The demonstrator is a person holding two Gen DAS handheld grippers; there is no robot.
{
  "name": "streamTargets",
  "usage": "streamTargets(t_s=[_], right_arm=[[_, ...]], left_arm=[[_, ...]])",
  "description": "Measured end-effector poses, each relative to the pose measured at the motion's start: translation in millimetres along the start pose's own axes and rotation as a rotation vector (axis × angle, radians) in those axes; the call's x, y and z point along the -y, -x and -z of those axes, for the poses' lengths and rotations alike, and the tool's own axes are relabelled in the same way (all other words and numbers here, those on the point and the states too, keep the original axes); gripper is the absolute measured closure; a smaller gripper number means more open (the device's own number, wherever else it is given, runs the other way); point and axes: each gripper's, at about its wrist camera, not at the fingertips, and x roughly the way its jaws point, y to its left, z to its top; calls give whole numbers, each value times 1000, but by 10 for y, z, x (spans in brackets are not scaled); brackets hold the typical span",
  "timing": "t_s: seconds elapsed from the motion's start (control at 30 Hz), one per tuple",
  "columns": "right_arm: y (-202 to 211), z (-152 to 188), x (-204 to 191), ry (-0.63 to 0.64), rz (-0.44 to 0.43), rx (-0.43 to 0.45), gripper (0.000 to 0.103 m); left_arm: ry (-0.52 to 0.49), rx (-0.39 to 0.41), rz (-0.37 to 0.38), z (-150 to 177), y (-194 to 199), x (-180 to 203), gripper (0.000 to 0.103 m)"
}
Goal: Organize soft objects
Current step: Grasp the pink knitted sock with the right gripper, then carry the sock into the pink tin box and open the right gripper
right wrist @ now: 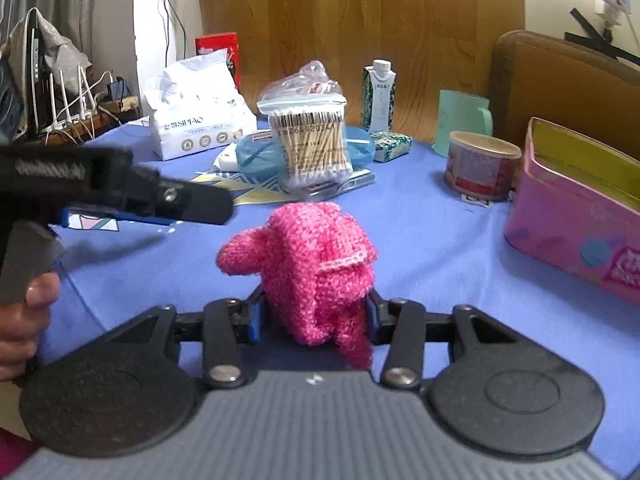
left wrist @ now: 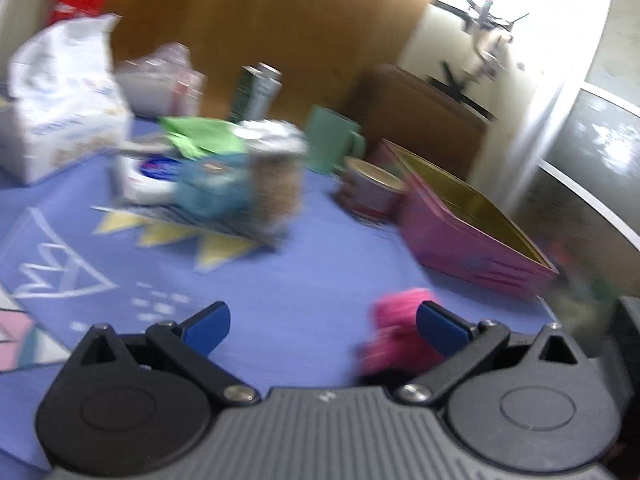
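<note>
my right claw (right wrist: 314, 316) clamped on the pink knitted toy (right wrist: 316, 264), my left claw (left wrist: 323, 322) wide open and empty, pink box (right wrist: 576, 232) just right on the blue counter (right wrist: 420, 216)

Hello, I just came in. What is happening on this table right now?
A person is tidying soft things with a hand-held gripper in each hand. The right gripper has a pink knitted toy between its fingers, low over the blue tablecloth; the fingers sit against both sides of the toy. The left gripper is open and holds nothing. An open pink tin stands to the right with no toy visible in it.
</note>
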Motion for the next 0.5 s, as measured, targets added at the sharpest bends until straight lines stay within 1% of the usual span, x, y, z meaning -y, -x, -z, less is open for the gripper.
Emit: streamTargets(t_s=[0.03, 0.1, 0.13, 0.17, 0.2, 0.27, 0.3, 0.37, 0.4, 0.47, 0.5], right_arm=[[-9, 16, -6, 5, -2, -2, 44], [-75, 32, 5, 8, -1, 1, 44], [-87, 34, 6, 4, -5, 5, 54], [-94, 25, 4, 6, -19, 8, 60], [-77, 33, -3, 7, -29, 13, 60], [-53, 38, -8, 12, -27, 39, 61], [-28, 41, -3, 15, -27, 58, 61], [26, 22, 34, 30, 19, 107, 61], [55, -3, 85, 28, 35, 131, 61], [113, -76, 223, 2, 64, 171, 61], [143, -123, 300, -3, 92, 193, 61]], left_arm=[[-1, -20, 14, 6, -44, 42, 0], [0, -75, 19, 37, -167, 110, 1], [1, -100, 19, 58, -210, 131, 7], [-6, -116, 20, 76, -256, 162, 13], [-26, -108, 11, 85, -269, 211, 23], [-29, -138, 58, 33, -339, 276, 35], [-21, -136, 75, -4, -365, 315, 36], [-45, -125, 89, -113, -414, 451, 37], [-66, -118, 102, -192, -461, 546, 40], [-115, -99, 123, -332, -554, 760, 42], [-155, -80, 129, -423, -624, 911, 42]])
